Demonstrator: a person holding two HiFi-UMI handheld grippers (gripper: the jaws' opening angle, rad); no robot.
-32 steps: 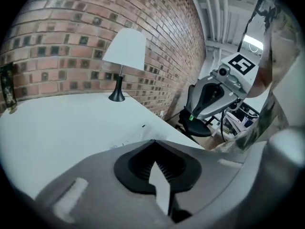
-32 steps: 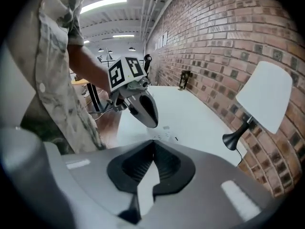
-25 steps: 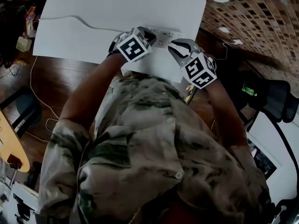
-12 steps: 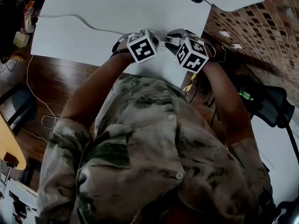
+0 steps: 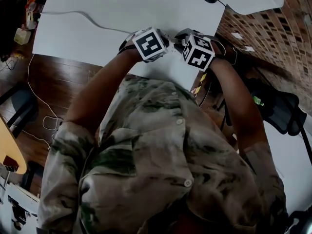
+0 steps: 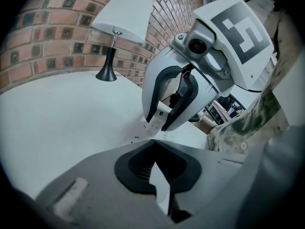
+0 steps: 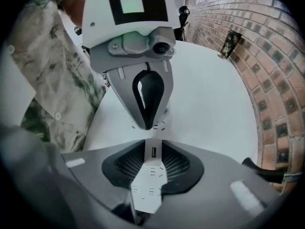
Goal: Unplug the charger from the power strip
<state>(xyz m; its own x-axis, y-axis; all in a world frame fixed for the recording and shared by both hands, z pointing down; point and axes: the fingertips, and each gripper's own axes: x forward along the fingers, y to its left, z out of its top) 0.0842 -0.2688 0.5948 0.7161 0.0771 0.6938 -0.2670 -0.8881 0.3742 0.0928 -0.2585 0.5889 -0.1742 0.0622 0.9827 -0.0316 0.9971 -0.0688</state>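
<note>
The head view looks steeply down onto the table [image 5: 122,13]. Low and close, the left gripper view faces the right gripper [image 6: 159,126] and the right gripper view faces the left gripper [image 7: 147,126]. Both share the strip [image 7: 148,190].

We look down on a table [image 5: 122,4], power strip [image 7: 147,190] at its near edge, charger [image 6: 159,119] standing on it, cable [image 5: 58,11] trailing far left, lamp [image 6: 123,15] far right.
</note>
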